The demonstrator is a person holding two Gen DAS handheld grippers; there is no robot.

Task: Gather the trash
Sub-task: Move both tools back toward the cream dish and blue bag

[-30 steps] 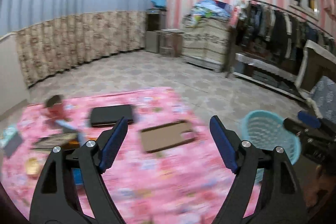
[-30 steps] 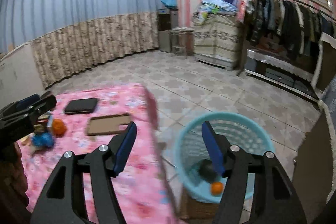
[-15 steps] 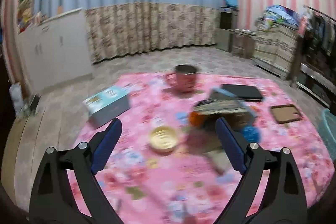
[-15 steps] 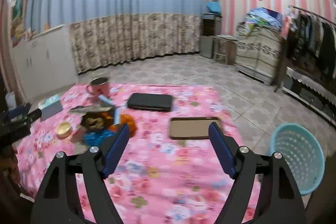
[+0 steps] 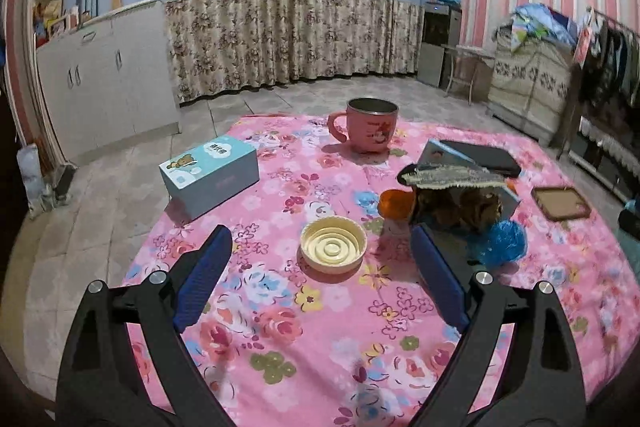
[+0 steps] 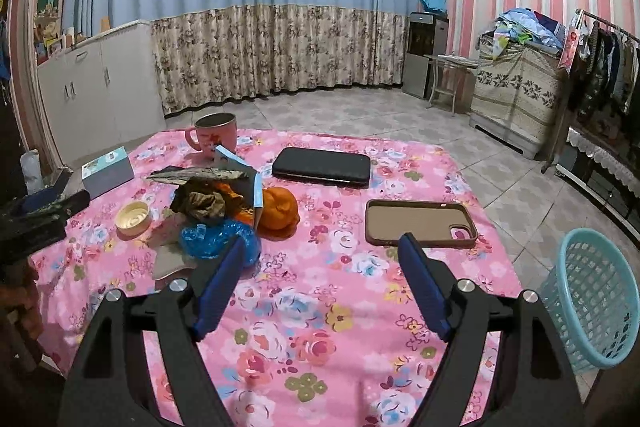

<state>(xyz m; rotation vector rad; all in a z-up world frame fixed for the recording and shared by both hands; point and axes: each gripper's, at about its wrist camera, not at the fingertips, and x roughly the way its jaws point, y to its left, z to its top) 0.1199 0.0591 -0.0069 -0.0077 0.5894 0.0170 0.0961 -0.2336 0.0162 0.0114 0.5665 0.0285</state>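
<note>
The left gripper (image 5: 320, 263) hangs spread wide and empty over the near edge of the pink floral cloth (image 5: 320, 339), with a cream lid (image 5: 333, 250) lying upside down between its blue fingers (image 5: 204, 277). The right gripper (image 6: 322, 281) is likewise released and holds nothing, above bare cloth.

Just past the lid sits the trash heap: a crumpled blue wrapper (image 6: 218, 241), an orange wrapper (image 6: 280, 213), brown scraps (image 6: 202, 203) and a grey-fringed piece (image 5: 452, 177) draped on top, all touching one another. A tilted blue-edged card (image 6: 256, 193) stands in the heap. To the right lies a brown phone case (image 6: 420, 223), beyond it a black case (image 6: 322, 167). To the left stands a light-blue box (image 5: 210, 173), and farthest back a pink mug (image 5: 370, 125). The teal basket (image 6: 592, 299) stands on the floor off the table's right edge, well apart from the heap.

Half a second ago the left view was blurred and the lid lay farther ahead; it is now sharp and nearer the fingers. The right view sits lower and closer to the cloth.

What lies under the fringed piece is hidden, and the basket's inside cannot be made out.
</note>
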